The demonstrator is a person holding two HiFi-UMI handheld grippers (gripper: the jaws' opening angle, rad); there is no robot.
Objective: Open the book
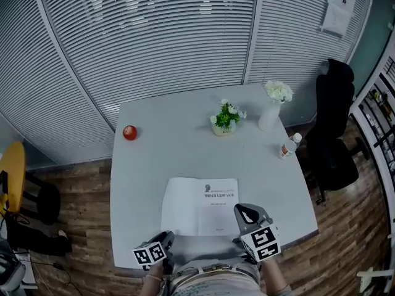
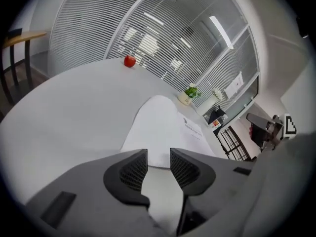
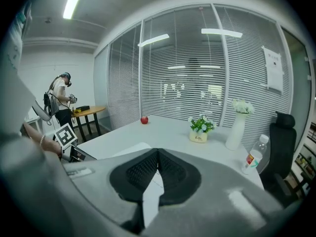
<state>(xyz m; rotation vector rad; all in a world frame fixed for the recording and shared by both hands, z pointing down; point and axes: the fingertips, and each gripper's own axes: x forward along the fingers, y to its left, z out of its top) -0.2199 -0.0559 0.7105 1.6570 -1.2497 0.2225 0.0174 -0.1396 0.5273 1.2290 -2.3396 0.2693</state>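
A white book (image 1: 199, 205) lies flat on the grey table (image 1: 173, 153) near its front edge, with a blank leaf at the left and a printed page at the right. My left gripper (image 1: 168, 239) hovers just short of the book's front left corner (image 2: 163, 127); its jaws (image 2: 158, 154) stand open with only table and page edge showing between them. My right gripper (image 1: 239, 208) sits over the book's front right corner. Its jaws (image 3: 158, 152) are shut tip to tip, and a strip of the page (image 3: 152, 194) shows below them.
A red apple (image 1: 129, 132) sits at the table's far left. A small potted plant (image 1: 226, 117), a white vase of flowers (image 1: 271, 106) and a bottle (image 1: 288, 145) stand at the back right. A black chair (image 1: 333, 140) is beside the table's right edge.
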